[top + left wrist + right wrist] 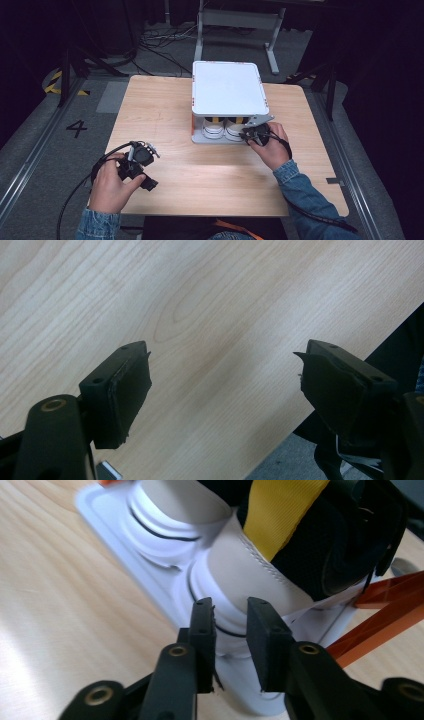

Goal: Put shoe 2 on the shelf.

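Table (165, 125): light wood, carrying everything; I am working from its near edge.

White shoe rack (227, 87): sitting at about 12 o'clock from table centre, its flat top tier hiding most of the lower tray. The tray's open front is facing me, which is why the right hand is coming in low from that side.

Pair of white-toed sneakers (223, 130): resting side by side on the lower tray, toes outward. In the right claw view the nearer toe cap (235, 575) is lying just past the pads, black mesh and a yellow strap behind it.

Right claw (230, 645): I am holding it at the rack's 5 o'clock corner, jaws parted a little with nothing pinched between them, lined up on the shoe's rubber edge. I judge this is a narrow opening sized for the sole lip.

Left claw (222, 390): idling wide open over bare wood at 8 o'clock, kept clear of the working side.
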